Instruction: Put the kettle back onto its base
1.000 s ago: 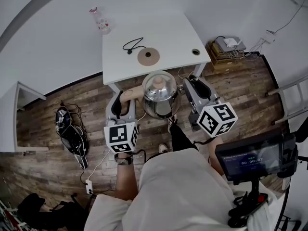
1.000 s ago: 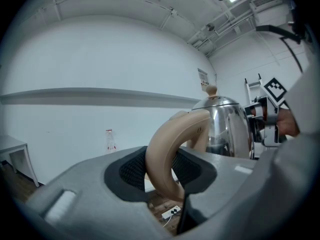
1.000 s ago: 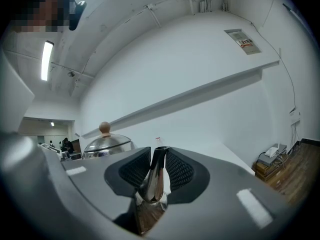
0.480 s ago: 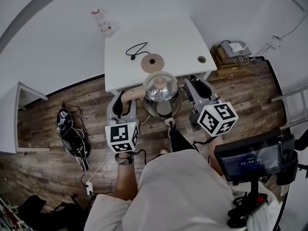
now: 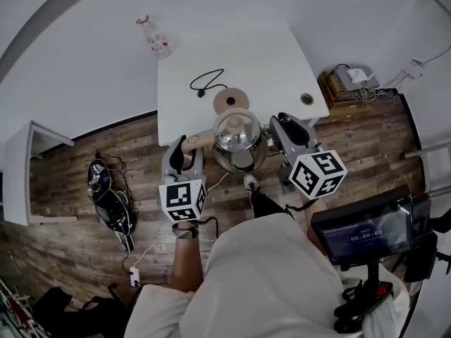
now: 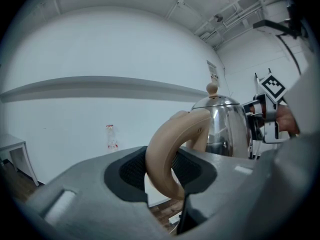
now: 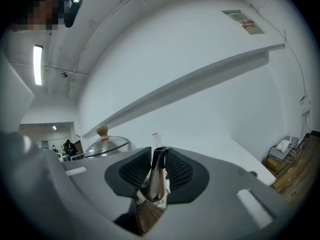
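A shiny steel kettle [image 5: 239, 141] with a beige handle and a wooden lid knob hangs in the air at the white table's [image 5: 268, 55] front edge. My left gripper [image 5: 184, 148] is shut on the beige handle [image 6: 167, 154]. My right gripper [image 5: 285, 129] has the steel spout [image 7: 157, 176] between its pads, which press on it as the jaws close. The round tan base [image 5: 231, 101] lies on the table just beyond the kettle, with its black cord [image 5: 204, 82] looped to the left. In the right gripper view the lid [image 7: 107, 144] shows at the left.
A small clear bottle [image 5: 156, 39] stands beyond the table's far left corner. A cable hole [image 5: 307, 98] is in the table's right front corner. Bags and shoes [image 5: 109, 196] lie on the wooden floor at left, and stacked devices [image 5: 352, 83] at right. A screen [image 5: 359, 227] stands near my right side.
Both grippers have carried the kettle forward, from over the floor to the table's front edge, close to the base. Neither gripper has let go.
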